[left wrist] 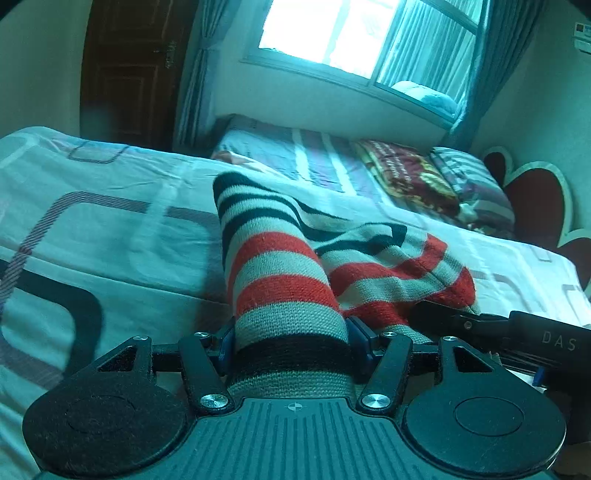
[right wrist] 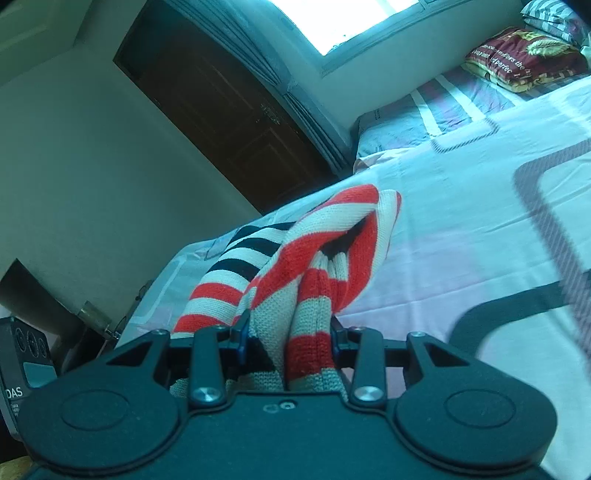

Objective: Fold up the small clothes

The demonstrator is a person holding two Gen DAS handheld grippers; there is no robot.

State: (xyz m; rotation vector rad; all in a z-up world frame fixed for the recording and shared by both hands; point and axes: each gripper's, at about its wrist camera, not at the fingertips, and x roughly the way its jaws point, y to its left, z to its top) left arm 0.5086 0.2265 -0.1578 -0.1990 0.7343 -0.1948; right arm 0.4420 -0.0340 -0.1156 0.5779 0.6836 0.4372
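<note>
Left wrist view: left gripper (left wrist: pixel 291 341) clamped on striped knit garment (left wrist: pixel 280 280), red, cream and black bands; fabric bunched between blue pads, running toward 12 o'clock over patterned bedsheet (left wrist: pixel 110 229). Right gripper (left wrist: pixel 491 325) enters from 3 o'clock, touching same garment. Window (left wrist: pixel 332 33) at 12, folded blanket (left wrist: pixel 410 177) at 2.

Right wrist view: right gripper (right wrist: pixel 288 341) clamped on bunched folds of garment (right wrist: pixel 317 258); rest trails toward 11 o'clock on bedsheet (right wrist: pixel 461 229). Dark wooden door (right wrist: pixel 221 110) at 11. Part of left gripper (right wrist: pixel 22 365) at 9.
</note>
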